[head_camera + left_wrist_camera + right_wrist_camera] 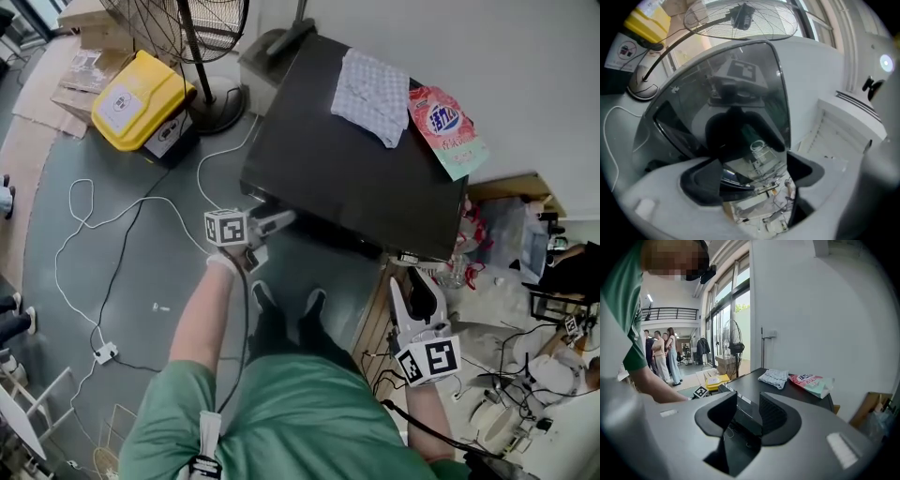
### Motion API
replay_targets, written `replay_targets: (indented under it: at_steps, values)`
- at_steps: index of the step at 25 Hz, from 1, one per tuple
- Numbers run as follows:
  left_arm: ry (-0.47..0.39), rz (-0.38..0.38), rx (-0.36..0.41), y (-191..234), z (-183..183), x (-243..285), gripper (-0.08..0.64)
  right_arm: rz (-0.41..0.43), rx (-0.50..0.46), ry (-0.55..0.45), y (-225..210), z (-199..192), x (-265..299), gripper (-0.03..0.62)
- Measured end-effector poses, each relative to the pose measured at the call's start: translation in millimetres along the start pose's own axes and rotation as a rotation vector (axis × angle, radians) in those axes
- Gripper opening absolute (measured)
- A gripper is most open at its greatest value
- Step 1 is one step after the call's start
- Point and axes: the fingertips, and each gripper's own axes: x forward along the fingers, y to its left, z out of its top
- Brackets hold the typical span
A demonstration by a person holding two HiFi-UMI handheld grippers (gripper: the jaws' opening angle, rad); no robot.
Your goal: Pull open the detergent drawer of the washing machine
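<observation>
Gaping wide, the left gripper [754, 176] has nothing pressed between its pads; just ahead is the glossy dark front of the washing machine [347, 159], at its front left corner. The detergent drawer cannot be told apart from that front in any view. The right gripper [747, 411] hangs off the front right corner, jaws narrowly apart and empty. Near the far edge of the machine's black top lie a checked cloth [370, 84] and a pink pouch [447, 127]. On the grey-green floor [150, 272] stand a closed yellow bin [141, 98], contents hidden, and a fan base [220, 111]; a white cable [89, 230] trails nearby.
</observation>
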Motion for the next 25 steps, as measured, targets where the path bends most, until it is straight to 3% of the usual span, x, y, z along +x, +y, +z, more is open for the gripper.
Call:
replay_targets:
  at_steps: [5, 13, 14, 15, 16, 17, 18, 20, 23, 25]
  values:
    - [0.012, -0.012, -0.014, 0.1, 0.7, -2.6, 0.405, 0.019, 0.014, 0.019, 8.2, -11.8, -0.4, 0.149]
    - [-0.074, -0.004, -0.029, -3.5, -12.1, -13.6, 0.345, 0.078, 0.029, 0.027, 27.7, -23.5, -11.9, 0.149]
    - [-0.076, -0.040, -0.004, -16.5, -17.0, -18.4, 0.303, 0.083, 0.029, 0.028, 28.5, -24.6, -14.2, 0.149]
    - [-0.093, -0.098, 0.024, -37.9, -18.9, -23.2, 0.130, 0.085, 0.031, 0.027, 27.4, -25.6, -15.8, 0.149]
    - [-0.124, -0.156, 0.047, -62.2, -16.8, -25.7, 0.051, 0.085, 0.033, 0.026, 24.5, -26.7, -16.4, 0.149]
    - [-0.151, -0.183, 0.065, -79.9, -13.4, -24.8, 0.081, 0.083, 0.037, 0.025, 20.9, -28.0, -16.0, 0.149]
    - [-0.159, -0.171, 0.075, -85.0, -12.2, -21.7, 0.174, 0.078, 0.043, 0.023, 17.9, -29.3, -14.9, 0.149]
    - [-0.120, -0.091, 0.059, -66.2, -20.7, -16.9, 0.271, 0.074, 0.060, 0.017, 17.5, -28.7, -13.4, 0.149]
    - [-0.051, 0.003, 0.028, -33.9, -34.5, -23.3, 0.302, 0.090, 0.034, -0.002, 25.6, -16.6, -15.3, 0.149]
    - [-0.063, 0.027, 0.023, -21.2, -29.8, -27.8, 0.316, 0.093, 0.004, 0.003, 25.8, -14.8, -15.7, 0.149]
